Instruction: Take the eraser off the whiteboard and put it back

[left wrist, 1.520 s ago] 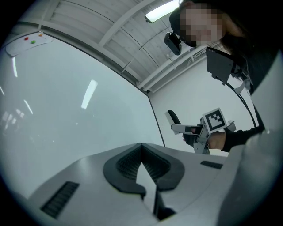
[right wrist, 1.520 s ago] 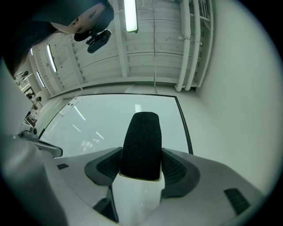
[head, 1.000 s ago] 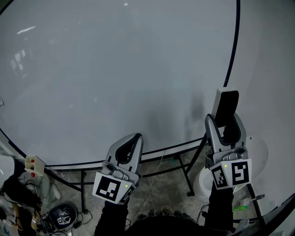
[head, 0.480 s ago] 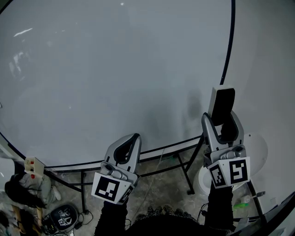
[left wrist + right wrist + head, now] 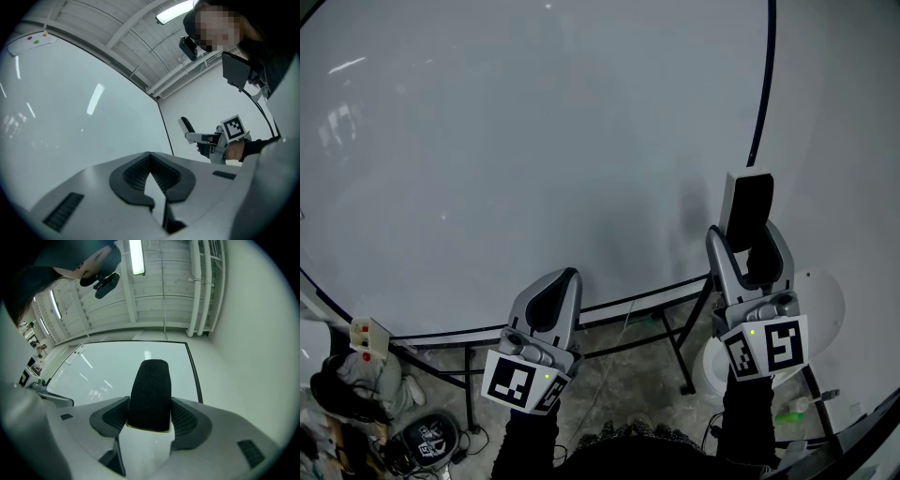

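Note:
The eraser [image 5: 748, 211], a white block with a black felt face, stands upright between the jaws of my right gripper [image 5: 748, 246], which is shut on it. It is held in front of the lower right part of the whiteboard [image 5: 534, 141], near the black frame. In the right gripper view the felt face of the eraser [image 5: 150, 394] fills the gap between the pads. The left gripper view shows the eraser [image 5: 187, 126] a little off the board. My left gripper [image 5: 561, 281] hangs at the board's lower edge, shut and empty, its tips meeting [image 5: 150, 157].
The board's black stand legs [image 5: 675, 347] reach down to the concrete floor. A white box with red buttons [image 5: 367, 333] and a dark bag [image 5: 427, 441] lie at lower left. A white round object [image 5: 825, 309] and a green bottle [image 5: 792, 412] sit at lower right.
Both grippers keep their places and the eraser stays in the right jaws. Only the head view has shifted slightly.

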